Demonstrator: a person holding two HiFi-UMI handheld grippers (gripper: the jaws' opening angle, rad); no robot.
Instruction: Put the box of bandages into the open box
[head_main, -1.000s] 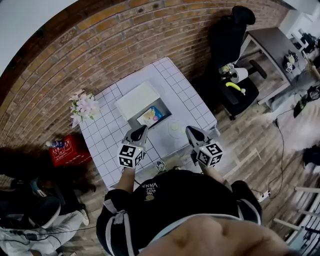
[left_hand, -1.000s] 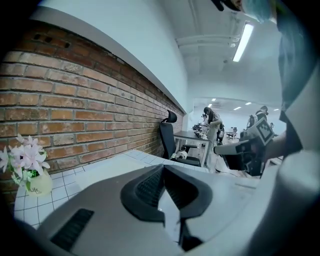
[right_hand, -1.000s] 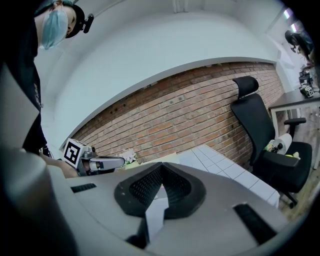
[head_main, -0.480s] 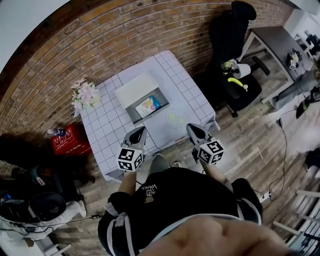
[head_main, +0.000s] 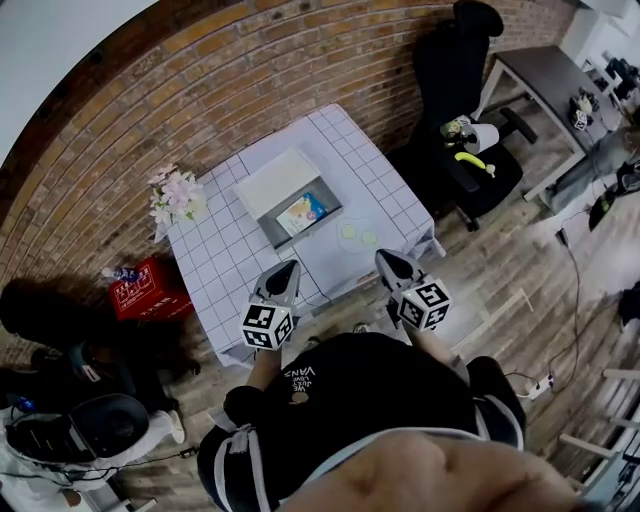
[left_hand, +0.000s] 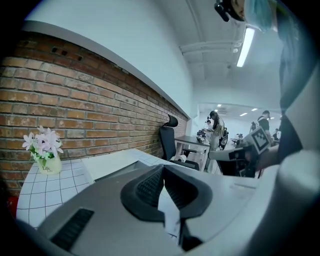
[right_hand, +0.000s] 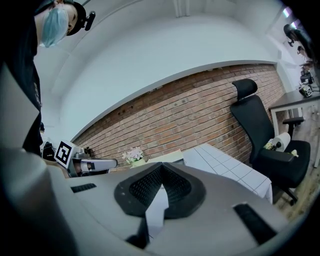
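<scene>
Lying flat, yellow-and-blue box of bandages inside open box; left tool, right tool closed, empty.

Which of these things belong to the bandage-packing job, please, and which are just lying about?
Job: bandage box, lying in the open box; left claw, right claw, both shut.
Lying about: flowers, red crate, office chair.

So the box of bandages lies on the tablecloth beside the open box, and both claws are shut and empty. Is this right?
Not quite. The box of bandages lies inside the open box, not beside it on the tablecloth; the head view shows this. The left claw and the right claw are indeed shut and empty.
</scene>
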